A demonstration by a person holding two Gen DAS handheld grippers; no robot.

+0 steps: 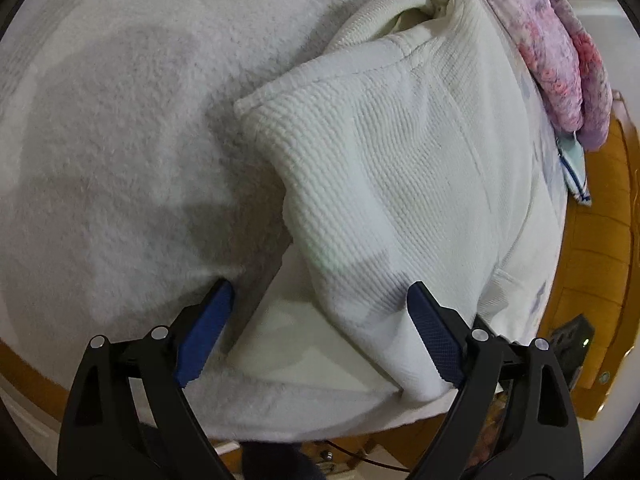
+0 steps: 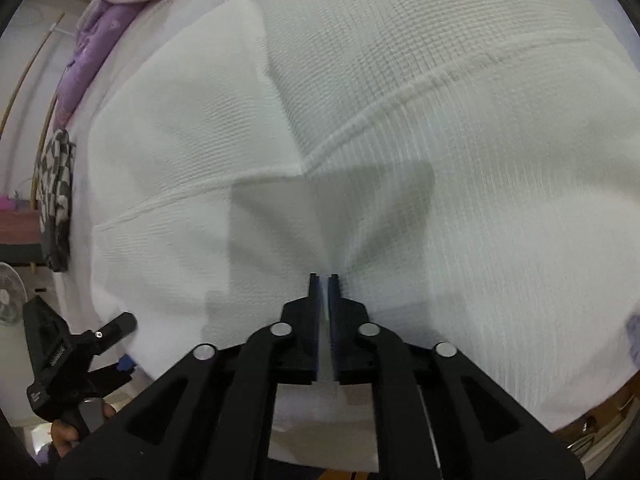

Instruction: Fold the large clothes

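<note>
A white waffle-knit garment [image 1: 392, 168] lies partly folded on a fluffy white blanket [image 1: 120, 140]. My left gripper [image 1: 320, 300] is open, its blue-padded fingers either side of the garment's near folded corner, and it holds nothing. In the right wrist view the same garment [image 2: 400, 100] fills the frame. My right gripper [image 2: 324, 280] is shut, with a thin pinch of the white cloth between its tips; folds radiate from that point.
A pink floral quilt [image 1: 560, 52] lies at the far right edge of the bed. A wooden bed frame [image 1: 600, 240] runs along the right. A purple cloth [image 2: 88, 48] and a checkered cloth [image 2: 56, 184] lie at the left. The left gripper's body [image 2: 72, 360] shows low left.
</note>
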